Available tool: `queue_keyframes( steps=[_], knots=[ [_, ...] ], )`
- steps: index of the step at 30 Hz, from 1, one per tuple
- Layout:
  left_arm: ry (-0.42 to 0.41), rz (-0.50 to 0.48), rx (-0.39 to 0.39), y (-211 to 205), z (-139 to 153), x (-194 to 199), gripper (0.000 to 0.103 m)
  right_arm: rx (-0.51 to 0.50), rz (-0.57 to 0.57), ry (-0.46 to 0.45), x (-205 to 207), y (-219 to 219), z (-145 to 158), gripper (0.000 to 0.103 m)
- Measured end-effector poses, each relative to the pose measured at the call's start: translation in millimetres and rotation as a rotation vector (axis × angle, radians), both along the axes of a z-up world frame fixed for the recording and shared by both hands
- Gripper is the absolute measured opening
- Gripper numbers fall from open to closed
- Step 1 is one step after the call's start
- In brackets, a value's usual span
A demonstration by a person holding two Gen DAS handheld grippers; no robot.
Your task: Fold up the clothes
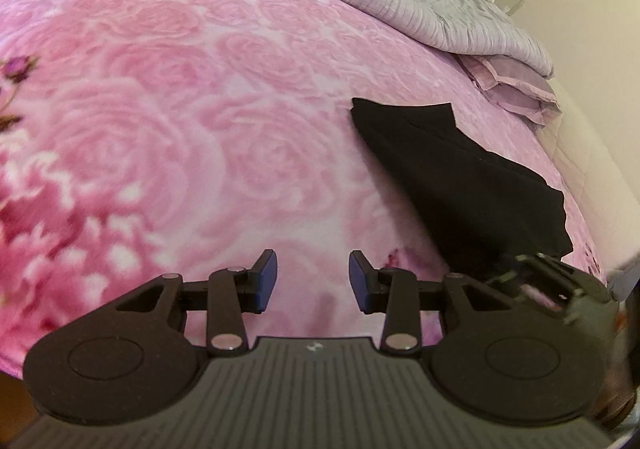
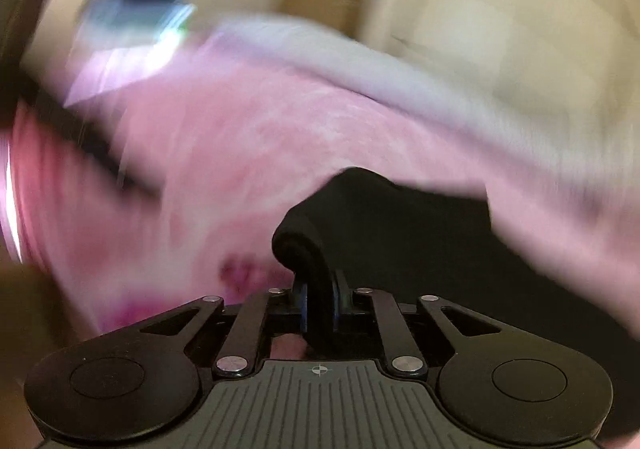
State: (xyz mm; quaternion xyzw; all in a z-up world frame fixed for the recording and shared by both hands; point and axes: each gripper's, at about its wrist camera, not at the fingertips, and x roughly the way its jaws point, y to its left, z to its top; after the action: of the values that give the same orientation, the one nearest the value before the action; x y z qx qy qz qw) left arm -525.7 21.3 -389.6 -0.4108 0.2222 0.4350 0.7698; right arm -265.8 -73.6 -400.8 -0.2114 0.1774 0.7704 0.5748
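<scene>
Soft, limp black cloth garment (image 1: 460, 177) bunches in my right gripper (image 2: 319, 309), pinched tight at 1 edge, though blur hides which. My left gripper (image 1: 313, 281) gapes wide, holding nothing; I'd take the far corner.

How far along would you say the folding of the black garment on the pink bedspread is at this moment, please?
Done: the black garment already lies doubled over into a narrow shape on the pink bedspread. In hand: the right gripper is shut on a bunched edge of it, while the left gripper hangs open and empty beside it. Left: probably laying that edge down and squaring the fold.
</scene>
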Motion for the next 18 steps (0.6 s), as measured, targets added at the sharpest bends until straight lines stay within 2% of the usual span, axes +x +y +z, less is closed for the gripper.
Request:
queue_keyframes(
  steps=[2, 4, 6, 8, 10, 14, 16, 18],
  knots=[
    [0.005, -0.030, 0.017, 8.2, 6.6, 16.0, 0.034, -0.036, -0.141, 0.331, 54.6, 1.7, 14.8, 0.009],
    [0.008, -0.068, 0.039, 15.0, 13.3, 34.9, 0.034, -0.034, -0.263, 0.602, 107.9, -5.5, 23.3, 0.009],
    [0.004, -0.116, 0.064, 21.9, 19.8, 59.8, 0.034, 0.009, -0.358, 0.752, 152.7, -19.2, 30.5, 0.009],
    [-0.010, -0.169, 0.083, 28.4, 24.8, 89.1, 0.034, 0.074, -0.462, 0.797, 192.7, -37.1, 36.9, 0.009],
    [-0.015, -0.219, 0.082, 31.5, 22.8, 118.3, 0.034, 0.102, -0.568, 0.798, 226.1, -53.5, 35.9, 0.009],
    [-0.020, -0.317, 0.065, 35.8, 14.7, 176.5, 0.034, 0.045, -0.751, 0.819, 282.4, -67.5, 6.5, 0.009],
    [-0.022, -0.367, 0.057, 37.9, 10.6, 205.7, 0.034, 0.005, -0.775, 0.851, 298.9, -65.8, -7.9, 0.009],
    [-0.015, -0.393, 0.056, 38.0, 9.0, 222.8, 0.034, 0.047, -0.743, 0.809, 302.0, -66.2, 2.5, 0.009]
  ],
)
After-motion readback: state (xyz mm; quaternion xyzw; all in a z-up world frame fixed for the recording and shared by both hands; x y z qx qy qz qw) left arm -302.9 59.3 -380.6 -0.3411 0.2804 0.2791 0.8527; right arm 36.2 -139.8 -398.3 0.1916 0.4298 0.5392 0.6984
